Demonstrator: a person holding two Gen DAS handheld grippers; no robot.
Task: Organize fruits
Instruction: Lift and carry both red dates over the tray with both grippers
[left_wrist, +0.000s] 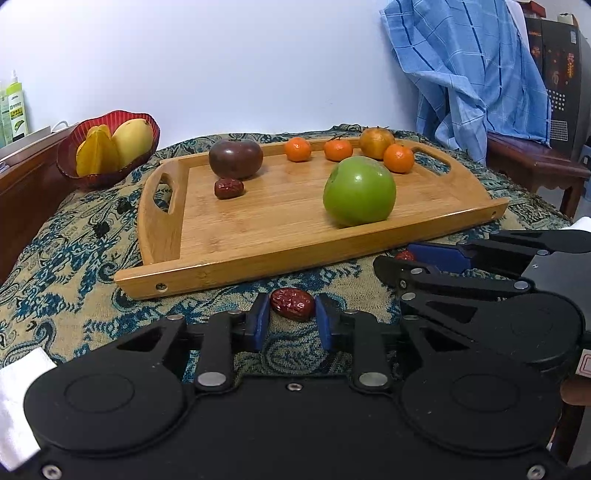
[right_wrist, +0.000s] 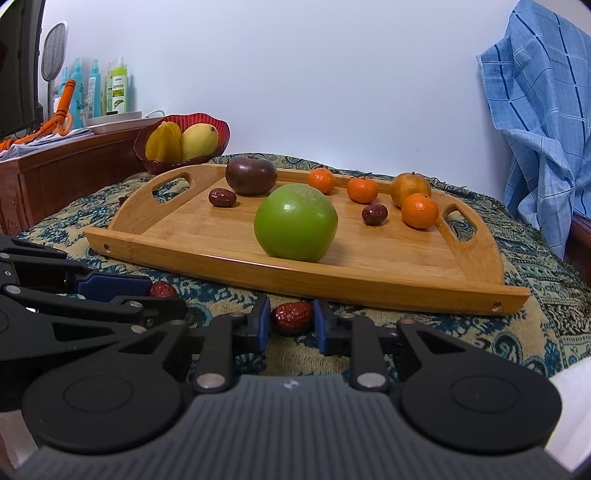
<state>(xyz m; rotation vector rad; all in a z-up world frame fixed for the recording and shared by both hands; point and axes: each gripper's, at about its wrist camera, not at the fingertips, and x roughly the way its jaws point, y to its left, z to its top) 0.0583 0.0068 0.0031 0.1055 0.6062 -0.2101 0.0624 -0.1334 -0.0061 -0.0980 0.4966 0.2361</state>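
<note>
Fig.: two hand-held grippers at near rim of bamboo tray (left_wrist: 192, 273), on patterned cloth (left_wrist: 66, 258). Left gripper (left_wrist: 291, 314) closed on a red date (left_wrist: 291, 303) lying on cloth just in front of tray; both blue pads touch the fruit. Right gripper (right_wrist: 291, 321) likewise clamped on a second red date (right_wrist: 292, 316), also on cloth just in front of tray, w/ pads pressed to its sides. Grippers sit side by side; each shows at edge of the other's view.

On tray: green apple (right_wrist: 295, 223) near front rim, approx. centre; dark purple tomato-like fruit (right_wrist: 251, 180) at back left; loose date (right_wrist: 222, 197) beside it; another date (right_wrist: 374, 214) right of apple; three mandarins (right_wrist: 419, 211) and a duller orange fruit (right_wrist: 410, 188) along back right.

Beyond tray's left handle: red bowl (right_wrist: 221, 129) w/ starfruit (right_wrist: 162, 142) and mango (right_wrist: 199, 140). Blue checked cloth (right_wrist: 546, 110) hangs right of tray.
</note>
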